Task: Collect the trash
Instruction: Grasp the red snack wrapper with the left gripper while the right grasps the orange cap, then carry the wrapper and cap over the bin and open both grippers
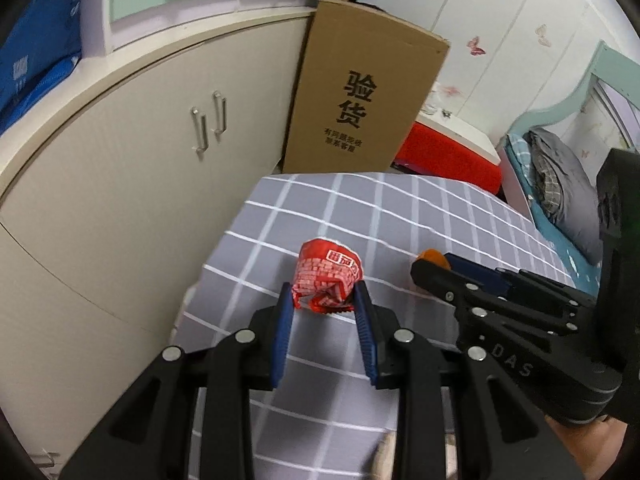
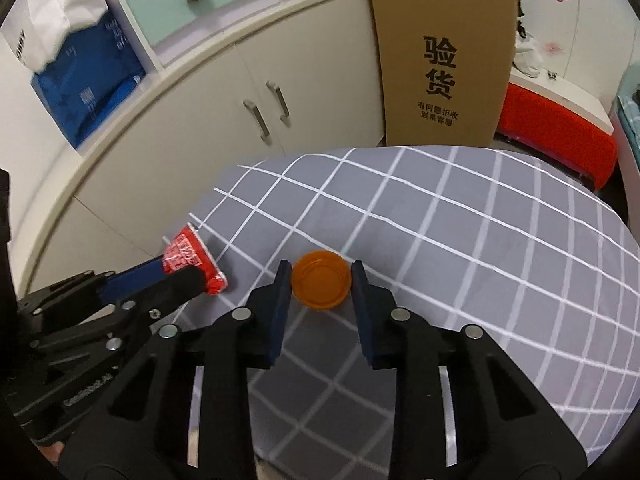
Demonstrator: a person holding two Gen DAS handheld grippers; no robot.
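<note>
Red wrapper [image 1: 326, 278] pinched in our left gripper [image 1: 323, 294], orange cap [image 2: 320, 280] pinched in our right gripper [image 2: 320, 276]; pickup step, next lift both off the checked cloth [image 2: 480, 240].

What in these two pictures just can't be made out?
- Left view: most of the orange lid, hidden behind the right tongs.
- Right view: part of the red wrapper, covered by the left tongs.
- Neither view shows a trash bin.
- Both views: the small print on the cardboard box is too small to read.
</note>
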